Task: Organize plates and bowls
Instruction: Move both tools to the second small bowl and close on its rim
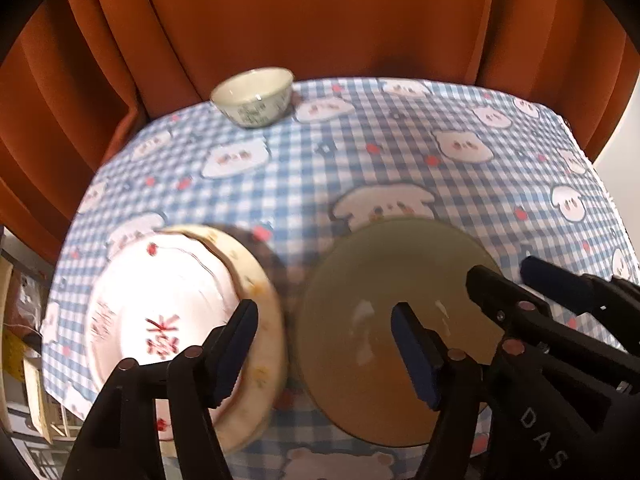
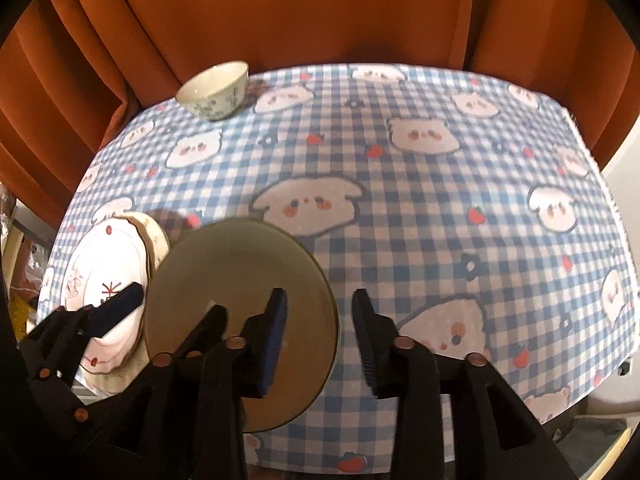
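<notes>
Tongs (image 2: 320, 344) | right view: gap (open) beside olive plate (image 2: 240, 280)

Warm, fairly dim indoor light falls from above, casting soft shadows toward twelve o'clock of the olive plate (image 2: 240, 300). Both fisheye views bend strongly, blacken at the corners, and blur slightly throughout.

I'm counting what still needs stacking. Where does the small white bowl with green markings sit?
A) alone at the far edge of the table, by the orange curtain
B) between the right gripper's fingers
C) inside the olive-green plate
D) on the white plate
A: the small bowl stands alone at the tablecloth's far edge by the curtain, apart from both plates.
</notes>
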`<control>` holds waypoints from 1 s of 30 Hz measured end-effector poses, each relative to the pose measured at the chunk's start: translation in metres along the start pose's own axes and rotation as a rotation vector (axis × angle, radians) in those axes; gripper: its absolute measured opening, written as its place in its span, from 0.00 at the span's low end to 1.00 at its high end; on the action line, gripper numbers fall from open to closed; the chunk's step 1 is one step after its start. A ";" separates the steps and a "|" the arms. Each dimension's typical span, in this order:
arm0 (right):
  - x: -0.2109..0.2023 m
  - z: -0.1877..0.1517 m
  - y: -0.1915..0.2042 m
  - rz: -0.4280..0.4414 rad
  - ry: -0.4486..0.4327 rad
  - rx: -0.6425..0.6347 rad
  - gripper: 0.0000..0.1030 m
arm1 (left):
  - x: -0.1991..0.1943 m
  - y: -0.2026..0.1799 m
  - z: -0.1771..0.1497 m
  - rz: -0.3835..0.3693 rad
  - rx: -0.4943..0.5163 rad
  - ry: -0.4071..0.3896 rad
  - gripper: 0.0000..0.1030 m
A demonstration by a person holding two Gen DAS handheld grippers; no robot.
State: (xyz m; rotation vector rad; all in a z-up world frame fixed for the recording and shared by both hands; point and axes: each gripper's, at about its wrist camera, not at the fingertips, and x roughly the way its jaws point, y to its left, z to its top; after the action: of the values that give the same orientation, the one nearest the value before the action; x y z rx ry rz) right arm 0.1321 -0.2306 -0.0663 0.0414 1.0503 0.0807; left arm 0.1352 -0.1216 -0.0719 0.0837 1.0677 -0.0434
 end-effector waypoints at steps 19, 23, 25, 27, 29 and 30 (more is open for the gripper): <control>-0.026 0.055 0.063 0.008 -0.075 0.034 0.62 | -0.028 0.073 0.054 -0.045 -0.014 -0.055 0.71; -0.022 0.072 0.079 -0.008 -0.087 0.054 0.62 | -0.024 0.091 0.070 -0.049 -0.005 -0.065 0.71; -0.019 0.082 0.088 -0.023 -0.093 0.059 0.62 | -0.021 0.099 0.076 -0.051 -0.017 -0.067 0.71; -0.017 0.091 0.093 -0.036 -0.100 0.066 0.62 | -0.017 0.105 0.081 -0.058 -0.025 -0.066 0.72; -0.013 0.099 0.097 -0.048 -0.103 0.072 0.62 | -0.010 0.111 0.090 -0.068 -0.026 -0.069 0.72; -0.011 0.104 0.099 -0.059 -0.106 0.077 0.62 | -0.009 0.113 0.093 -0.067 -0.026 -0.069 0.72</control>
State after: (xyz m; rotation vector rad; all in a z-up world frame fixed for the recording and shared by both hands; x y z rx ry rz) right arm 0.2123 -0.1325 0.0017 0.0836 0.9482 -0.0157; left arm 0.2207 -0.0177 -0.0145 0.0225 1.0017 -0.0926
